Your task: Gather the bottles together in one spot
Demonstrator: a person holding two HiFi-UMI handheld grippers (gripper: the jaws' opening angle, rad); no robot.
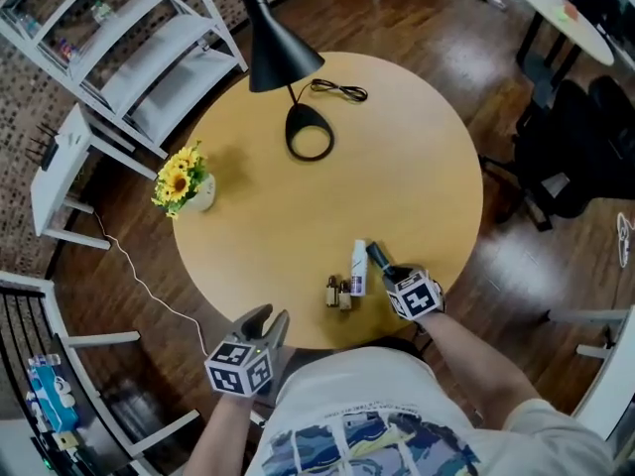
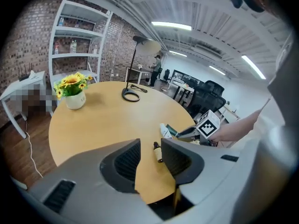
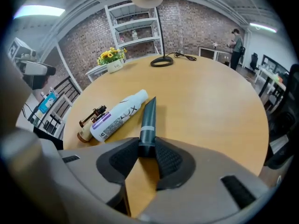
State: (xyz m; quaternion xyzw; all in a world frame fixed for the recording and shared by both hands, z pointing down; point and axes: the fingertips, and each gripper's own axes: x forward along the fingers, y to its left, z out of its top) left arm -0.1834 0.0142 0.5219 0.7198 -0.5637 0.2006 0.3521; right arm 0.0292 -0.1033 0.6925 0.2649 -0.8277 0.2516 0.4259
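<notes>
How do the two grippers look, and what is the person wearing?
Both the left gripper and the right gripper are grey, with curved jaws, dark ribbed pads and a white cube of black square markers. The person wears a light T-shirt with a blue-and-yellow print.

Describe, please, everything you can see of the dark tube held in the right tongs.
The dark tube looks like soft, dark green plastic, with a pale band around it near its thick end. It tapers to a flat, crimped tip. The right tongs are shut on its thick end, and its tip points away across the table. It lies low, close beside the white bottle; whether it touches the bottle or the tabletop I cannot tell.
</notes>
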